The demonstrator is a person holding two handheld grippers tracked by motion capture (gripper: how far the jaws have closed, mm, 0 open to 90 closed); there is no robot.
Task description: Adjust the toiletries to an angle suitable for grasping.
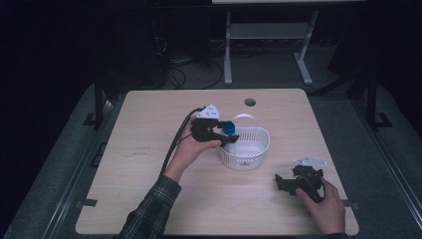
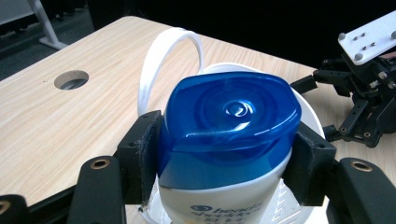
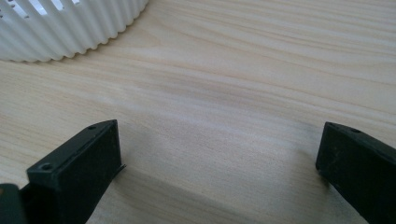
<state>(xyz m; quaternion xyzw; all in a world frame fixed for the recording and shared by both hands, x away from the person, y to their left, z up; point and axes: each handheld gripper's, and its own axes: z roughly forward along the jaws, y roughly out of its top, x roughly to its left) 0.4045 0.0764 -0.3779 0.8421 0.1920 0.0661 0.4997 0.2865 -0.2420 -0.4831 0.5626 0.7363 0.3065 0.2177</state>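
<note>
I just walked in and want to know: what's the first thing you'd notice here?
The bright blue cap of a white bottle, pinched in the left tongs over a white basket mid-table. The right tongs sit open on the table near its right edge.

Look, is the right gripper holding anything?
No, the right gripper has its jaws wide apart with just bare table between them.

A bottle [image 2: 224, 140] hangs over the basket's [image 1: 259, 149] left rim, mid-table [image 1: 149, 164].
</note>
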